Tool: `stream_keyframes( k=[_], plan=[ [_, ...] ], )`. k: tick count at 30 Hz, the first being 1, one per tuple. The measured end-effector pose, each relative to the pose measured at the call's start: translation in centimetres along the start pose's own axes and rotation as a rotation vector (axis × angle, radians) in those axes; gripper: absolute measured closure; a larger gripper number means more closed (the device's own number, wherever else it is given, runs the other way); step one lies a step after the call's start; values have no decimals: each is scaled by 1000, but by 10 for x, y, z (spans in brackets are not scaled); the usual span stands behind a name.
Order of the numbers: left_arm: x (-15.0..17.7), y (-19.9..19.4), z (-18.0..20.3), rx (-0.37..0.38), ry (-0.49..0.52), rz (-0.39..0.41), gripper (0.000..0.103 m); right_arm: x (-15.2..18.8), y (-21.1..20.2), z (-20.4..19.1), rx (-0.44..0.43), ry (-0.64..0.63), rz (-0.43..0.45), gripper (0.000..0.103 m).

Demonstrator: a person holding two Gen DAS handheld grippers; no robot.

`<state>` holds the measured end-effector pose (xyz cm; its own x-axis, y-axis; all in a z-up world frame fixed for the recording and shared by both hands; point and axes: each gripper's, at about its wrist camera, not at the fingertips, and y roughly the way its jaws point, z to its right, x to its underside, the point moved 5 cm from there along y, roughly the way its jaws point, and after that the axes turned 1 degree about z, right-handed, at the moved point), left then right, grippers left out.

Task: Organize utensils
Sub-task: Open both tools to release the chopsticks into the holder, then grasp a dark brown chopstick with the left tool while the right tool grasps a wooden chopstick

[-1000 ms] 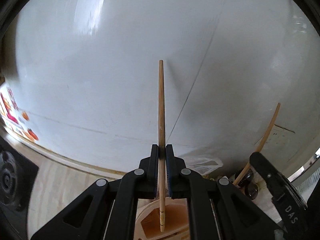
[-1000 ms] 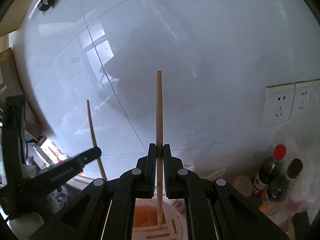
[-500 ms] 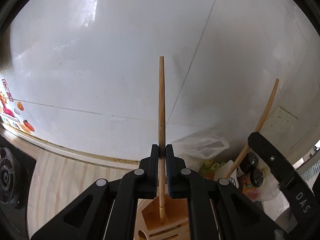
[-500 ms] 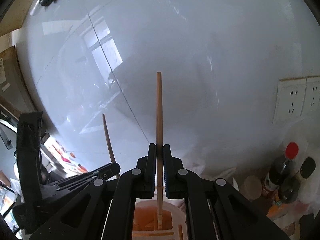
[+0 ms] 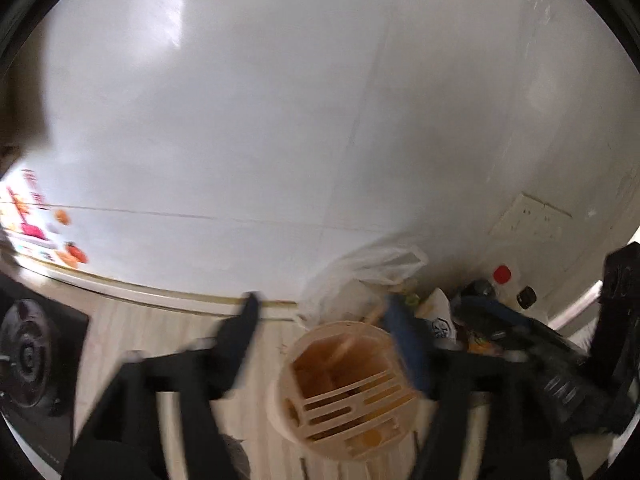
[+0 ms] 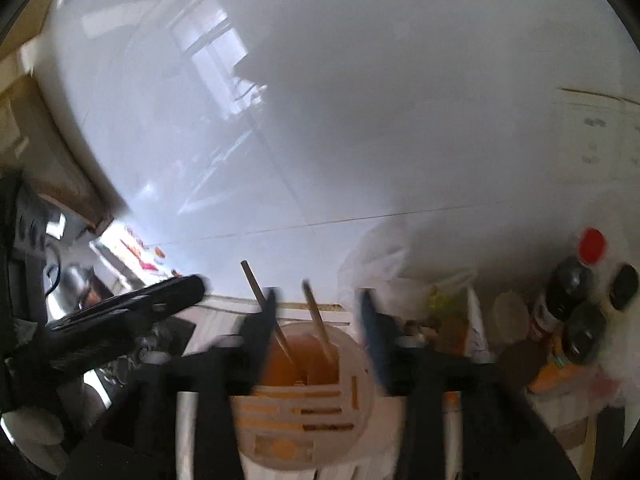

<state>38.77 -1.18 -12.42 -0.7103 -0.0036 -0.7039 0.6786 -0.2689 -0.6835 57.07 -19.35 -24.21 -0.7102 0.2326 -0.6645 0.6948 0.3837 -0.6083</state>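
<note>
A round beige utensil holder (image 5: 344,388) with a slotted top stands on the light wooden counter; it also shows in the right wrist view (image 6: 308,392). Two wooden chopsticks (image 6: 316,328) stand slanted inside its orange compartment. One chopstick (image 5: 348,346) shows blurred in the left wrist view. My left gripper (image 5: 326,344) is open and empty, its fingers spread on either side of the holder. My right gripper (image 6: 318,332) is open and empty, straddling the holder's rim. Both views are motion-blurred.
A white tiled wall is behind. A crumpled plastic bag (image 5: 368,276), sauce bottles (image 6: 568,292) and jars crowd the counter right of the holder. A black gas stove (image 5: 28,352) sits at the left. Wall sockets (image 5: 532,220) are at the right.
Both grippers held a chopstick upright above the holder; both have opened and the chopsticks now stand in the holder. The cameras have tilted down toward the counter.
</note>
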Motion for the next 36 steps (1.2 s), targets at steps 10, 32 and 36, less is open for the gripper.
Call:
stream_keyframes(
  k=[10, 32, 36],
  plan=[
    [61, -26, -24, -180, -33, 7, 0, 41, -76, 41, 167, 99, 19, 19],
    [304, 107, 3, -215, 68, -658, 12, 265, 14, 106, 279, 154, -544, 39],
    [320, 113, 7, -204, 76, -690, 14, 286, 30, 104, 289, 128, -601, 52]
  ],
)
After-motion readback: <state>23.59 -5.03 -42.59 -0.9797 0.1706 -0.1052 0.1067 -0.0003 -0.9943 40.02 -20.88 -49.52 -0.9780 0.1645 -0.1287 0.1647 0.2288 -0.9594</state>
